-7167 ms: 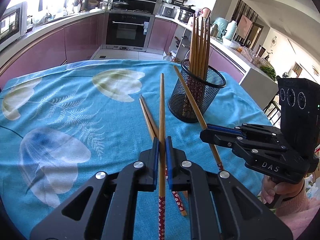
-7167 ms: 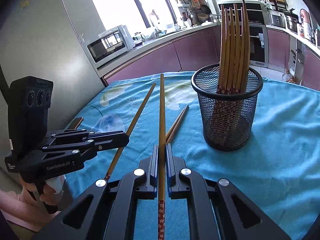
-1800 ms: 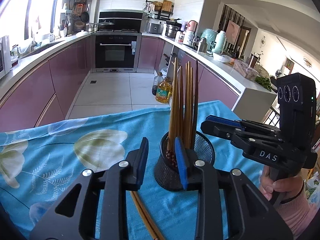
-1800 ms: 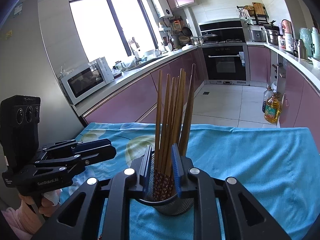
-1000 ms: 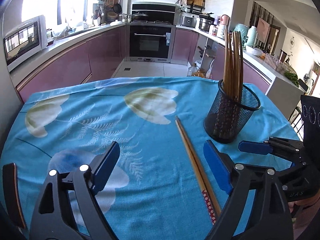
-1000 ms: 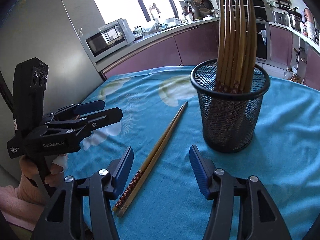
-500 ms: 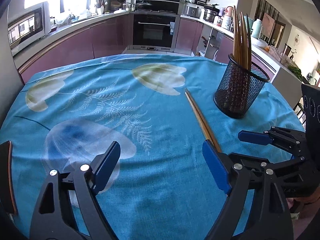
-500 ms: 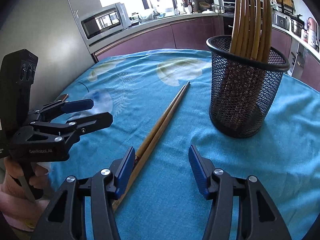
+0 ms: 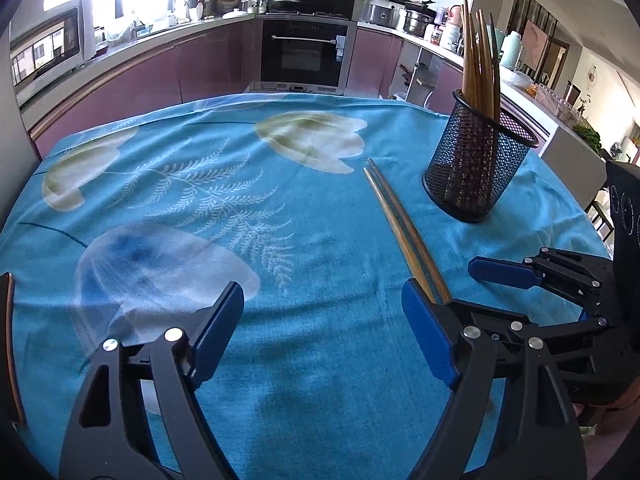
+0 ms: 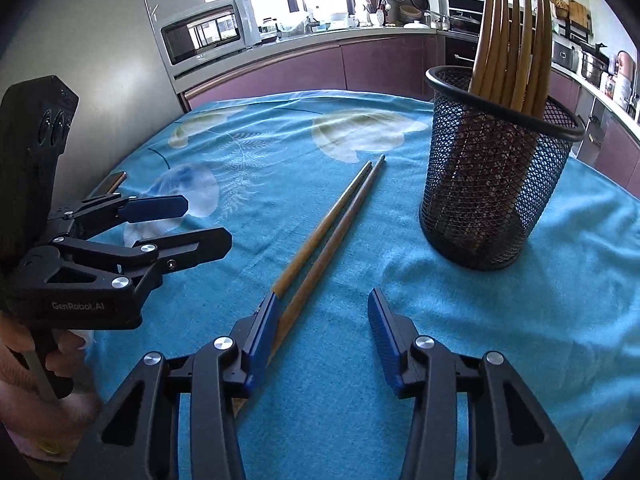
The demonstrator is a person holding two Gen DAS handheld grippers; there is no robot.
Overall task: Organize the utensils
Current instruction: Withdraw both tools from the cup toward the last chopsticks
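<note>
Two chopsticks [image 10: 328, 232] are lying side by side on the blue tablecloth [image 9: 200, 200], tips pointing toward the far edge, just beside the black mesh holder [image 10: 496, 184]. The holder is standing upright and already carrying a bundle of chopsticks [image 10: 512, 40], so most of the sorting looks done; this pair is what is left, as far as the views are showing.

The right gripper [image 10: 322, 332] is coming down over the near ends of the pair. Its jaws have just been closing and are now standing about half open, gripping nothing yet. Its left finger [image 10: 264, 328] is sitting over the near end of one stick, while the other stick is running just inside that finger; contact is hard to judge.

The left gripper [image 9: 322, 336] is hovering over bare cloth, jaws wide apart and empty, with the pair passing behind its right finger [image 9: 428, 340].

Hidden or unclear: the patterned handle ends of the pair are covered by gripper fingers in both views. The holder's contents are too tightly packed to count. A dark, brown-edged object [image 10: 114, 182] at the table's left edge is cut off and unidentifiable. The person is showing only as a hand and pink sleeve.
</note>
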